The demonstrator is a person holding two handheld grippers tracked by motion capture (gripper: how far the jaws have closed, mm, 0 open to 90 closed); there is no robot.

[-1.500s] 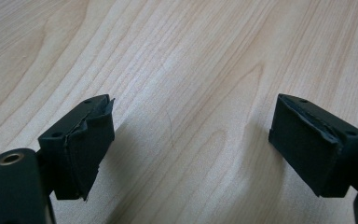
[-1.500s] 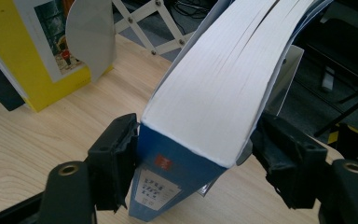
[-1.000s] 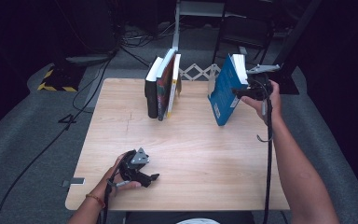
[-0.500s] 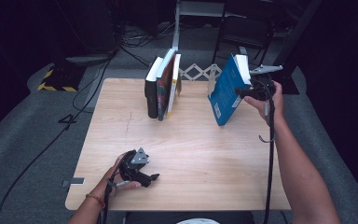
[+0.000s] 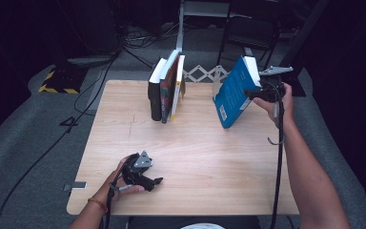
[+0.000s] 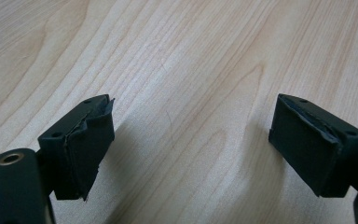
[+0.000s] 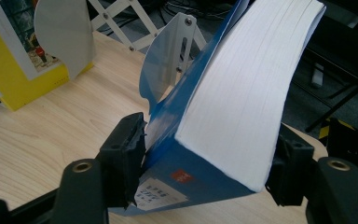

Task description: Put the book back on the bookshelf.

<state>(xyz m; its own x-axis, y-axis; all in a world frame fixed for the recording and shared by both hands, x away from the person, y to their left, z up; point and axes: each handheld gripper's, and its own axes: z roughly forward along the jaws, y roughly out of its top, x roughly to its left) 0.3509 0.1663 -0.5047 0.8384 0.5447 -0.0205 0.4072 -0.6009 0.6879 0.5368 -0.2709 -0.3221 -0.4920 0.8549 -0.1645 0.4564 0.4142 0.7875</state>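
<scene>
Since the earlier frame, the right gripper (image 7: 205,163) jaws have been closing and now clamp the thick blue book (image 5: 232,93), tilted at the wooden surface (image 5: 209,157) far right. Left gripper (image 6: 191,149) unmoved, jaws apart.

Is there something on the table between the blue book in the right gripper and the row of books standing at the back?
Nothing visible. The right gripper holds the blue book tilted, and only bare table lies between it and the standing books. A white bookend stands just behind the blue book, not in that path.
</scene>
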